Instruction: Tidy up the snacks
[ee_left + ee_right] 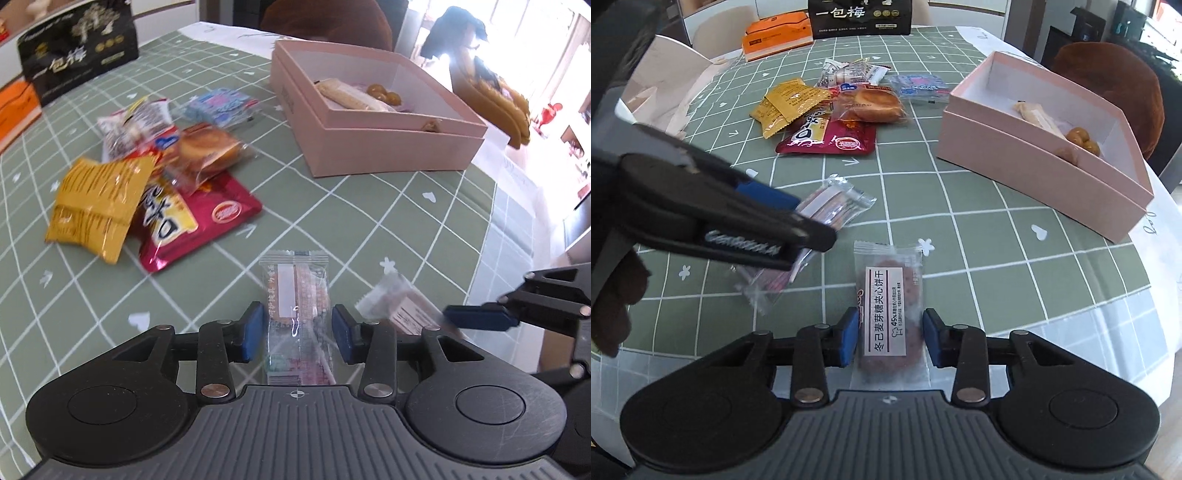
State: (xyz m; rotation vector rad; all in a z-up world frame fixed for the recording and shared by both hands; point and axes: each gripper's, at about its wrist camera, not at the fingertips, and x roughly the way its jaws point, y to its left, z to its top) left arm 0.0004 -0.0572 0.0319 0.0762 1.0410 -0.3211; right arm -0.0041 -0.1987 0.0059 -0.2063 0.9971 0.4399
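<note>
A clear packet with a pinkish bar [297, 306] lies on the green checked tablecloth [369, 206]. My left gripper [298, 332] straddles it, open, with a thin gap at each blue pad. A round brown biscuit in a clear wrapper [890, 314] lies under my right gripper [890, 338], whose pads sit against both sides of it. In the left wrist view that biscuit packet [399, 306] shows at the right, beside a blue finger [476, 319] of the right gripper. The pink box [388, 147] stands open beyond, with several snacks inside.
A pile of snack packets [147, 177] lies at the far left: yellow, red, a wrapped bun, a blue one. A black bag [77, 51] and an orange pack [775, 33] stand at the back. The table's edge [1145, 332] runs close on the right.
</note>
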